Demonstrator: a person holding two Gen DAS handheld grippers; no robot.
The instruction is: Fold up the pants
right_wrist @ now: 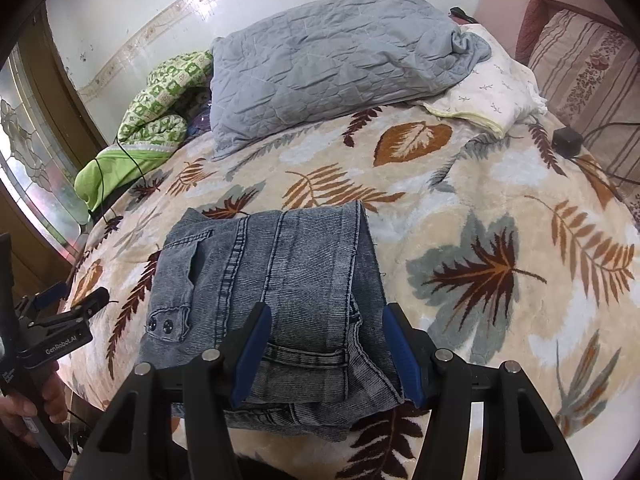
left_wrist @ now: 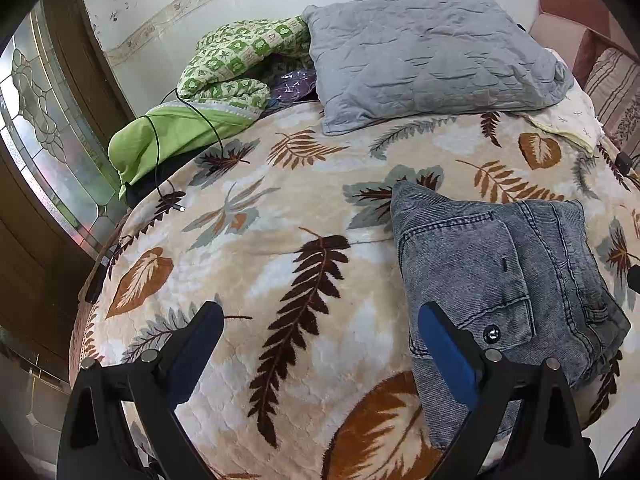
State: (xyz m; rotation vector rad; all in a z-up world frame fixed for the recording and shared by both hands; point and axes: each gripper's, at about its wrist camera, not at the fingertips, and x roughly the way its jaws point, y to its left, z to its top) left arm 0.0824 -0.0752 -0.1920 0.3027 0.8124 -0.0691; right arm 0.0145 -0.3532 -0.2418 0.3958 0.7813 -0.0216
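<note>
The folded denim pants (right_wrist: 272, 300) are found lying on the leaf-patterned blanket (right_wrist: 460, 208), close to the near edge of the bed. The right gripper (right_wrist: 326, 320) is held above the near end of the bundle with its jaws part open; denim is seen between the blue pads, but whether they press on it cannot be told. The left gripper (left_wrist: 320, 320) is held wide open over bare blanket, just beside the pants' left edge, with nothing between its jaws. Risks are judged as follows: a one-sided lift could let the stacked layers slide apart and the fold open; the thick bundle may slip from a partial grip; a pull toward the near edge could drag the pants off the bed.
</note>
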